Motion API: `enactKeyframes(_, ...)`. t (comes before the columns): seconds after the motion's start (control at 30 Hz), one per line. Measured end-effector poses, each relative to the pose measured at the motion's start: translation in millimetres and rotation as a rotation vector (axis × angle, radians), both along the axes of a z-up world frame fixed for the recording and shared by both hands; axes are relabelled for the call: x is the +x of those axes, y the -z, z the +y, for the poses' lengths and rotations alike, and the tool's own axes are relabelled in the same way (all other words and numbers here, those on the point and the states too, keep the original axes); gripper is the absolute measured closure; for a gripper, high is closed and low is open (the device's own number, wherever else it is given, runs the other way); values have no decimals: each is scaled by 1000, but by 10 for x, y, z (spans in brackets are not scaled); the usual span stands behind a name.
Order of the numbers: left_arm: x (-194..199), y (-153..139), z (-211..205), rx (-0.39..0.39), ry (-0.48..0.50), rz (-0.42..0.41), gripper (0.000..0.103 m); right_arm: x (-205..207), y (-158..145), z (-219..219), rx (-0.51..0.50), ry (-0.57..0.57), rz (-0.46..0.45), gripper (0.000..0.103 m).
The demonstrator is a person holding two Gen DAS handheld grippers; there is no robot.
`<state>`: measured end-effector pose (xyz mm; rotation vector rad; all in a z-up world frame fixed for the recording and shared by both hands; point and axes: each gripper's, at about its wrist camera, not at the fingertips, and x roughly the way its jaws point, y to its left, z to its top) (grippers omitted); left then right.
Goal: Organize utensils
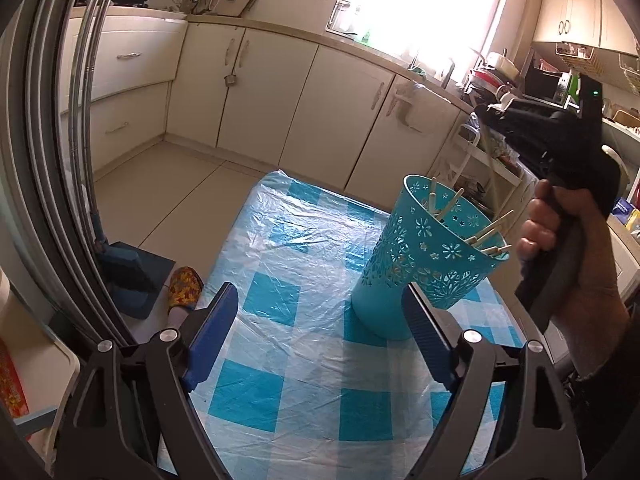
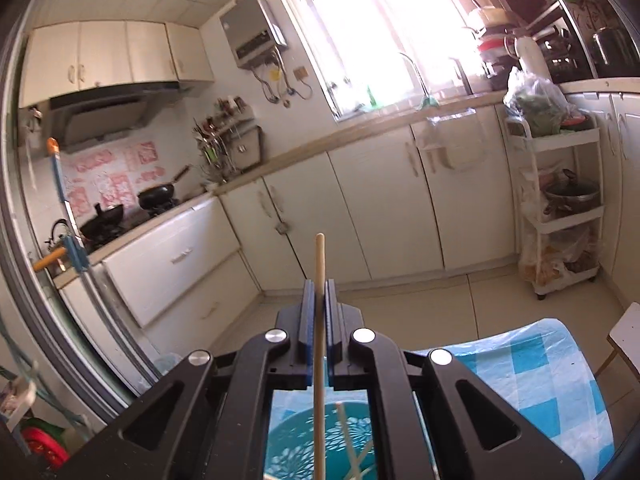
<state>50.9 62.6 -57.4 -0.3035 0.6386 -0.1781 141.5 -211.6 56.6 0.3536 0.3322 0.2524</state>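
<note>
The left tool (image 1: pixel 316 336) points downward with its jaws spread wide and empty, while a hand (image 1: pixel 560 240) holds the right tool (image 2: pixel 319 292), lifted, clamped shut on a chopstick (image 2: pixel 319 264).

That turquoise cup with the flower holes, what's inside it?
The turquoise cup holds several pale wooden chopsticks, tips leaning over its rim. Their lower ends and the cup's bottom are hidden by its wall.

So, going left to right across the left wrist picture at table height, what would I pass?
Patterned slipper → left claw's left finger → teal holder with chopsticks → hand gripping the right claw's handle.
</note>
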Motion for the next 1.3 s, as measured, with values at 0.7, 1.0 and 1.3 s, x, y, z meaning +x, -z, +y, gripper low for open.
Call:
enactKeyframes(0.7,-317,-408,-134,137,7,11,7,-1437,241,-246,-94,-44,110,52)
enactKeyframes(1.0,-782,-796,-311,255,33,1,7,-2237,131,-413,-52,-5,137,28)
enactKeyframes(1.3,-1433,-1301,-319,293,-29,-94,7,-2893,-284,-339,-11,-3,83,12)
